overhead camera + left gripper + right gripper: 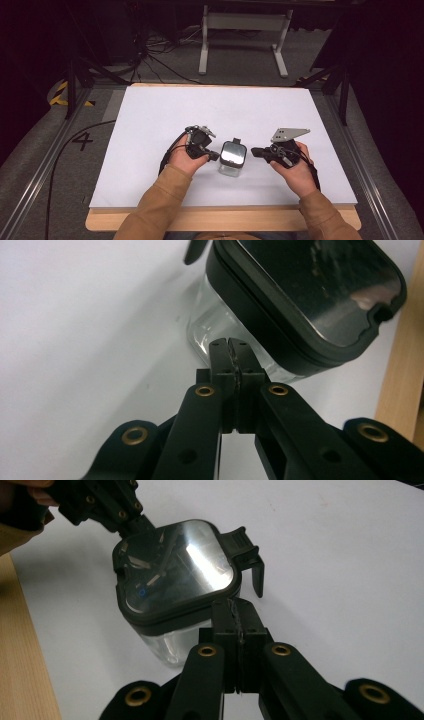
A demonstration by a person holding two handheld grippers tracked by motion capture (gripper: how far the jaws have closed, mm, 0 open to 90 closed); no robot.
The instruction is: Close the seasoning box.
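Basically still at the approach stage. Clear container (232, 159) with a black-rimmed lid (175, 572) sits on the white desk (150, 125), lower middle of the high view, between the two hands.

Left claw (214, 155) comes in from the left of the container, jaws pressed together with nothing between them. In the left gripper view its tip (231, 351) sits right at the clear wall just under the lid rim; can't tell if it's touching or just beside.

Right claw (256, 151) comes in from the right, jaws also fully closed and empty. In the right gripper view the tip (233, 611) is at the lid's near edge, below the latch tab (247, 555) that sticks out and hangs down at the upper right of the lid. Contact again unclear.

Status as I read it:
- Lid seated flat on the container, so not opened yet.
- That one latch tab looks flipped out away from the body, possibly already released; other sides not readable.
- Neither claw grips anything.

Left to do, my guess: brace the body with one claw, pry or lift the lid with the other. Contents not discernible, lid is reflective.
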